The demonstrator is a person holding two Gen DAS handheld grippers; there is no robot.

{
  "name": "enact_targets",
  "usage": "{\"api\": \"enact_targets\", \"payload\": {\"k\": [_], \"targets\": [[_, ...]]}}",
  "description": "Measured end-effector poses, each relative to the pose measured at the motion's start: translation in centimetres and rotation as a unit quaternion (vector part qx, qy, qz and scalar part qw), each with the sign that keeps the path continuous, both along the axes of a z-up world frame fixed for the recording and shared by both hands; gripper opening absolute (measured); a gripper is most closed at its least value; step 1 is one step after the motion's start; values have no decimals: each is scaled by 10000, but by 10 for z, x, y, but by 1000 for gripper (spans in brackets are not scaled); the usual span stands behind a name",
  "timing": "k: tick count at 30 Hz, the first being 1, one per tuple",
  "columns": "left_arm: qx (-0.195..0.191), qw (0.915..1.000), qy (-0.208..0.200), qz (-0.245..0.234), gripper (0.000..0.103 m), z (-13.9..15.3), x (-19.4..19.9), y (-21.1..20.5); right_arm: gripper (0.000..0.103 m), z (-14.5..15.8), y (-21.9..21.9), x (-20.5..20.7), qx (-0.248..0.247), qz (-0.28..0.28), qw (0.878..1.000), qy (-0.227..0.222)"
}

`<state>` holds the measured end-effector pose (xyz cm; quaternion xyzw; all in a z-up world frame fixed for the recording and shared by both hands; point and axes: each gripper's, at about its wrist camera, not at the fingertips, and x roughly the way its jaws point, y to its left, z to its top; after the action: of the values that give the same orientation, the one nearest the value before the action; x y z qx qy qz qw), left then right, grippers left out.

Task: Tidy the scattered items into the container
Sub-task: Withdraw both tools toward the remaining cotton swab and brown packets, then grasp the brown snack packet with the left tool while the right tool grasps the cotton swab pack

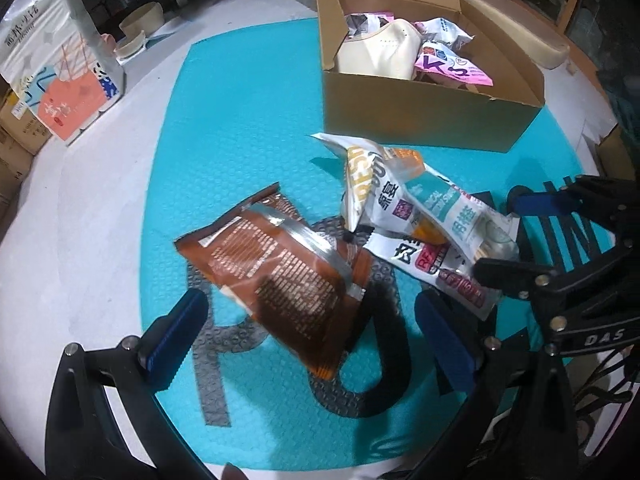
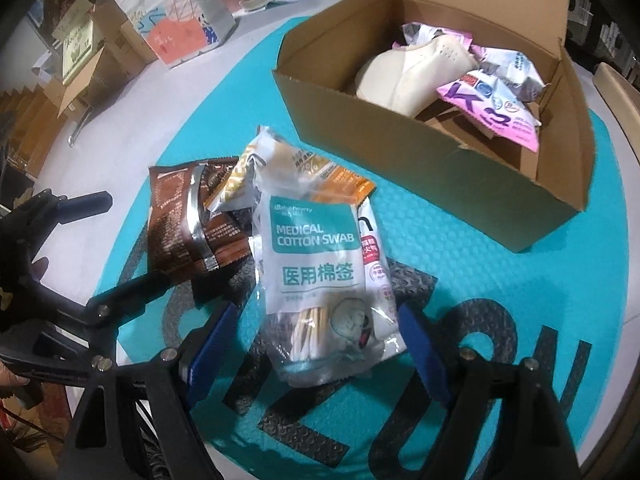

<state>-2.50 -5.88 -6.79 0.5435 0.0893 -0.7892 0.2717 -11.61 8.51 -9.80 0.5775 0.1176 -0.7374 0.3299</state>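
A cardboard box (image 2: 432, 152) stands open at the far side of a teal mat (image 2: 480, 240), already holding part of the clutter: a cream-coloured moulded item (image 2: 408, 76), a pink packet (image 2: 496, 112) and at least two grey-and-white sachets (image 2: 512, 66) beside it. Judging from that, the tidy-up is under way but well short of finished. Just in front of the box, a small heap of packets remains on the mat: a cotton swab pack (image 2: 320, 280) lying on top, a white-and-orange pouch (image 2: 296, 164) partly under it, a red-and-white packet (image 1: 432, 268) peeking out beneath, and a brown foil packet (image 1: 280, 276) at the heap's left edge, touching the others.

The right gripper (image 2: 316, 348) is spread wide, its blue pads either side of the near end of the cotton swab pack, gripping nothing. The left gripper (image 1: 308, 336) is likewise parted, straddling the brown foil packet without closing on it. Four packets at least seem left to move, and both tools look poised for a pick.

Beyond the mat, on the pale tabletop (image 1: 100, 220), a tissue pack (image 1: 60, 64) stands upright, well apart from the heap; whether it belongs to the job cannot be told.
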Motion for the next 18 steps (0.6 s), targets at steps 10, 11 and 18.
{"api": "enact_targets", "payload": {"k": [10,11,18], "targets": [[200,9986,103,469,103,-14,0,-25,82,-24,-8,-10,214,-103,9997,-39],[211,9985,103,494,103,-15,-1,-27,78,-25,-7,-12,192,-140,9997,-35],[368,9955,209,844,103,-20,-7,-48,38,-32,12,-30,87,-366,9989,-283]]}}
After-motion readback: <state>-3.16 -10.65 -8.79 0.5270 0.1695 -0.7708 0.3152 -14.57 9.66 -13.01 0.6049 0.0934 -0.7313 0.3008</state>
